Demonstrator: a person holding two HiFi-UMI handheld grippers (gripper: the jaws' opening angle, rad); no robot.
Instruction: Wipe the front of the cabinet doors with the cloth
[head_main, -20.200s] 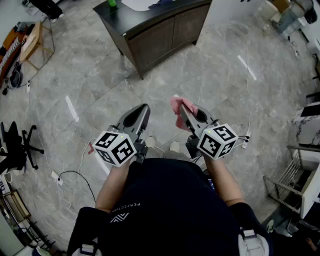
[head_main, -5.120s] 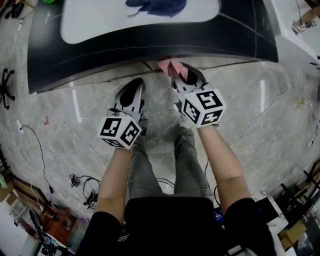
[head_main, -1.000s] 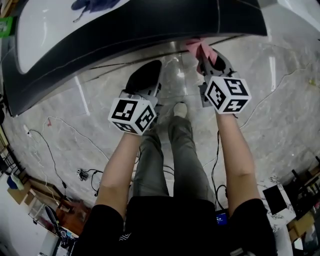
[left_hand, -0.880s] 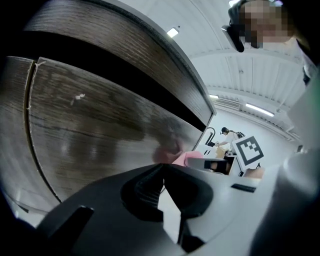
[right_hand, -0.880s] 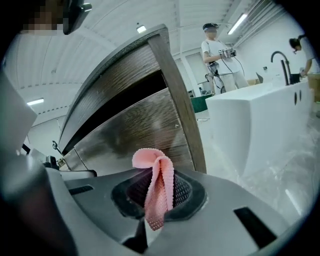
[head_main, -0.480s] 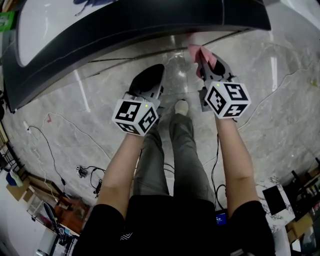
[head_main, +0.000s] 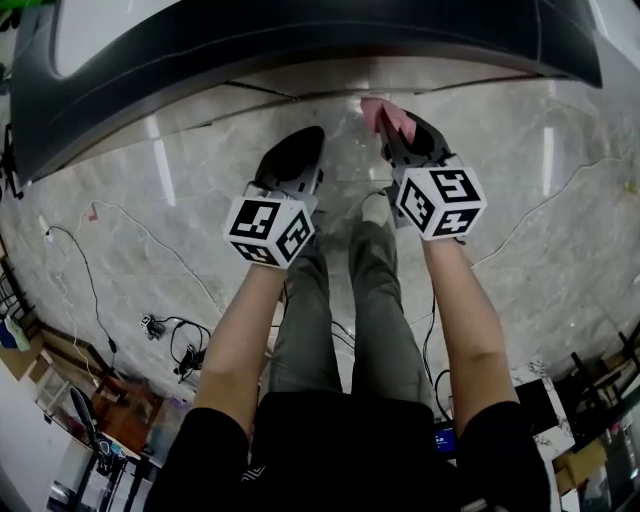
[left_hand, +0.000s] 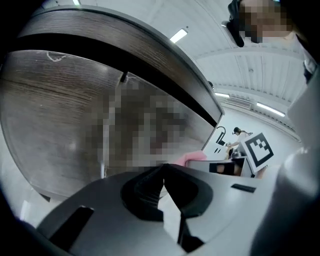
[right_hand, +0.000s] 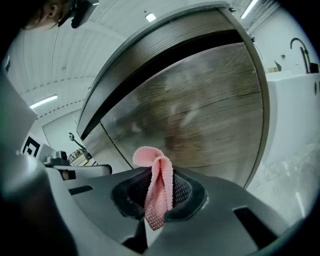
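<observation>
The dark cabinet's top (head_main: 300, 40) fills the upper head view, and its doors are hidden under the overhang. A pink cloth (head_main: 378, 113) is pinched in my right gripper (head_main: 388, 128), a little short of the cabinet's edge. In the right gripper view the cloth (right_hand: 158, 185) sticks up from the shut jaws, apart from the wood-grain cabinet door (right_hand: 210, 110). My left gripper (head_main: 298, 148) hangs beside it, shut and empty. Its jaws (left_hand: 164, 176) meet in front of the left door (left_hand: 55, 115), with the pink cloth (left_hand: 188, 158) at its right.
Cables (head_main: 180, 270) trail over the marble floor (head_main: 520, 180) on the left and right. The person's legs and a shoe (head_main: 375, 208) are below the grippers. A white counter with a faucet (right_hand: 300, 75) stands to the right of the cabinet.
Both grippers have drawn back slightly from the cabinet. The right one, with the cloth, has shifted a little left, and a gap shows between cloth and cabinet edge.
</observation>
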